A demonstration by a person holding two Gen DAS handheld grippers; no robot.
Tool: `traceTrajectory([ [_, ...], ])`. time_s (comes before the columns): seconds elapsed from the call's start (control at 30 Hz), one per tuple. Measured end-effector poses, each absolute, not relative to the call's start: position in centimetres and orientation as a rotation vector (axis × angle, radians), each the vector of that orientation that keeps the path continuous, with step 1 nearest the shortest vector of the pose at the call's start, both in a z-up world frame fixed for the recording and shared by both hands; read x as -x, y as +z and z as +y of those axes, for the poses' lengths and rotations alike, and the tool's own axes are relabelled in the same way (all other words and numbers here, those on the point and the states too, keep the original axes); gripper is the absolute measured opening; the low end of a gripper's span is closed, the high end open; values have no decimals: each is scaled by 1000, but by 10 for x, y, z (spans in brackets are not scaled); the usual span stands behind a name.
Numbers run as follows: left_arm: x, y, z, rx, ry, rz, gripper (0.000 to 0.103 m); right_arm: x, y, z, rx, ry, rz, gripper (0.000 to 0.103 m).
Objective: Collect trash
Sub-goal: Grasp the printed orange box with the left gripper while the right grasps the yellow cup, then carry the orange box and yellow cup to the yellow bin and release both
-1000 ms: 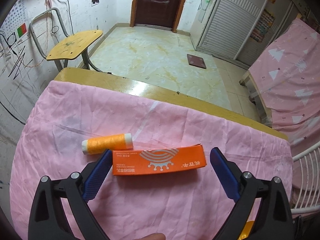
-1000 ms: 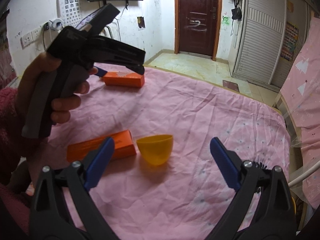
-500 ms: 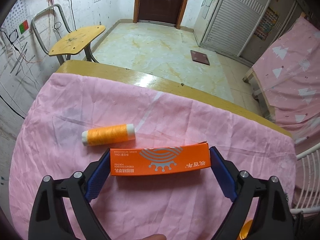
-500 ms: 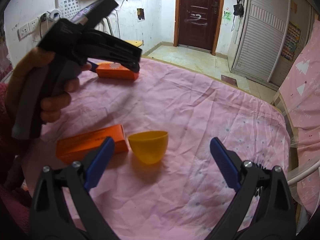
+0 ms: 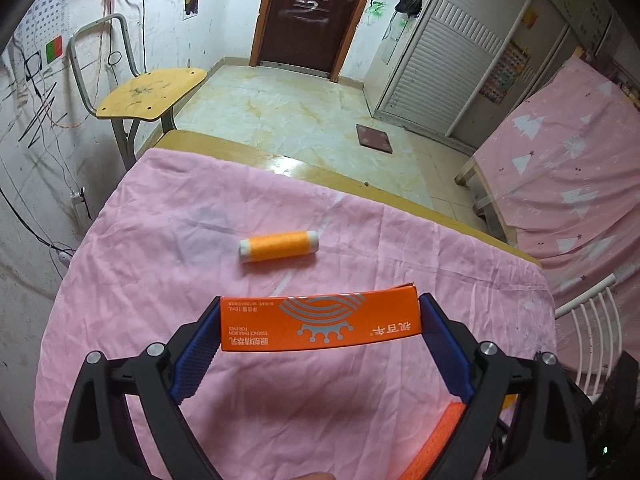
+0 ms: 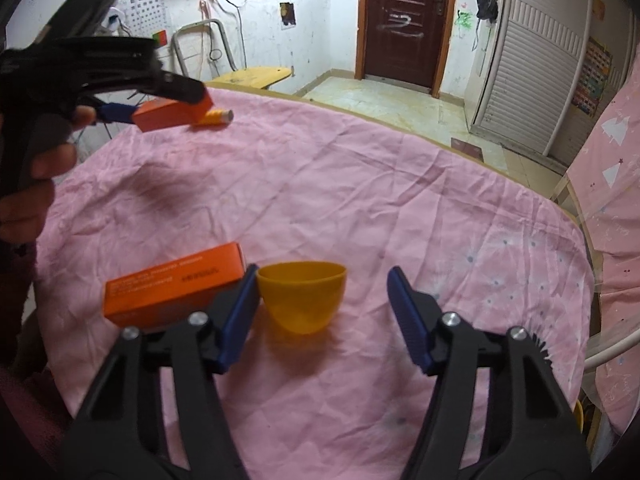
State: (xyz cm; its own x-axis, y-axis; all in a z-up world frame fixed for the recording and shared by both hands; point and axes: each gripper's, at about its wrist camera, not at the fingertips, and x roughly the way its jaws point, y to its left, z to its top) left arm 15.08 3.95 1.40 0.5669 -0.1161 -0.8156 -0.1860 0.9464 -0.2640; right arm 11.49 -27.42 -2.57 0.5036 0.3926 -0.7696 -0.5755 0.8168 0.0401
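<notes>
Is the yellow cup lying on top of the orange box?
No. The cup stands on the pink cloth just beside the box, not on it.

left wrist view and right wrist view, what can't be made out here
- Bin for the trash: in neither view.
- Orange mesh thing, left wrist view: mostly behind the left gripper, which holds the orange box.
- Print on the second box, right wrist view: blurred, partly behind the closing right gripper.
</notes>
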Motion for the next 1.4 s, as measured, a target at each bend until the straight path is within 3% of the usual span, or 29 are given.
traceTrajectory([
  [0.07, -146, 14, 42, 350, 34, 971, 86, -117, -27, -272, 234, 594, 877, 40],
  [0.57, -122, 38, 28, 331, -52, 918, 86, -99, 6, -324, 86, 532, 729, 40],
  [1.4, -89, 63, -160, 118, -363, 928, 86, -54, 50, -555, -214, 89, 502, 40],
])
